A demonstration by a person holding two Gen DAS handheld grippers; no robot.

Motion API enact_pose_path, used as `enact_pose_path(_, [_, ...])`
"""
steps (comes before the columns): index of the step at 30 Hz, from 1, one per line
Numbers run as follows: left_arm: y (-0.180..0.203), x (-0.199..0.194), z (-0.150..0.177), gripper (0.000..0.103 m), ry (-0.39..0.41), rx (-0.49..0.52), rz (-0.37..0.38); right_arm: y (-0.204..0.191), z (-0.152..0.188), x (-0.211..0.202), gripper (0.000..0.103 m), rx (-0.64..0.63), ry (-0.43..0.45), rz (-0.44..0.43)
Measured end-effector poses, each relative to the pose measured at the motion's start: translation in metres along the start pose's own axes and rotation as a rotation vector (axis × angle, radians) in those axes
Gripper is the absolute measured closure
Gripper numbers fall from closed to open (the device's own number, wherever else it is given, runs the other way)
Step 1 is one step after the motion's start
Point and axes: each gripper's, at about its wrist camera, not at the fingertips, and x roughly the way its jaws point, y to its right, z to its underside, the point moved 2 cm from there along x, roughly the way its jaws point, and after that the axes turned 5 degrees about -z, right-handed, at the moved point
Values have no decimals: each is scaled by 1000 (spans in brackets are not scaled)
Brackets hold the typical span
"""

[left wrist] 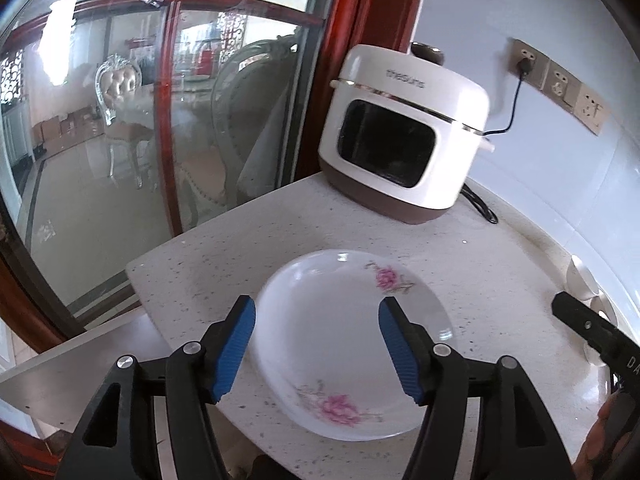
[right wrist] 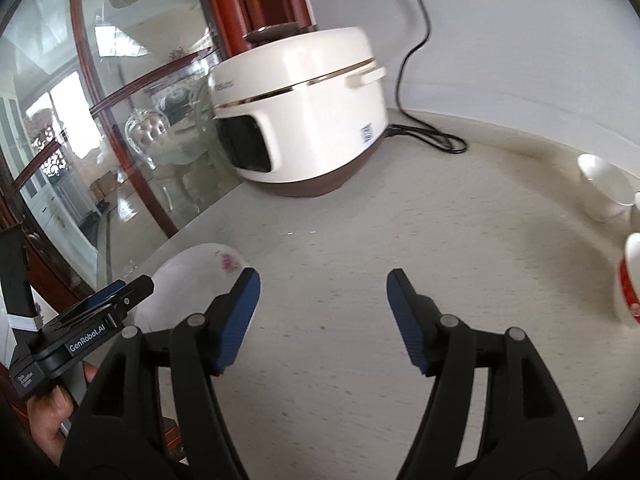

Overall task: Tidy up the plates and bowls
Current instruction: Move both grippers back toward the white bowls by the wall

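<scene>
A white plate (left wrist: 320, 340) with pink flowers lies on the speckled counter (left wrist: 500, 280) near its left front corner. My left gripper (left wrist: 317, 308) hovers over the plate, open, its blue pads standing apart on either side of the plate's middle and not pressing on it. In the right wrist view the same plate (right wrist: 192, 272) lies at the lower left, partly behind one of the left gripper's fingers (right wrist: 116, 292). My right gripper (right wrist: 323, 280) stands open over bare counter with nothing between its fingers. Near the right edge stand a white bowl (right wrist: 600, 188) and a red-banded bowl (right wrist: 632, 284).
A white rice cooker (left wrist: 404, 132) stands at the back of the counter, its black cord (right wrist: 420, 132) running up to wall sockets (left wrist: 560, 84). A glass door with a red wooden frame (left wrist: 168, 120) borders the counter on the left. White bowls (left wrist: 584, 280) stand by the wall.
</scene>
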Motion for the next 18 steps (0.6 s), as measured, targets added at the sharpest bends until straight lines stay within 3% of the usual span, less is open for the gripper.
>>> enact_pose_path(18, [62,-16,1,38,59,96,120,98,-2,-98,27,69,106,188])
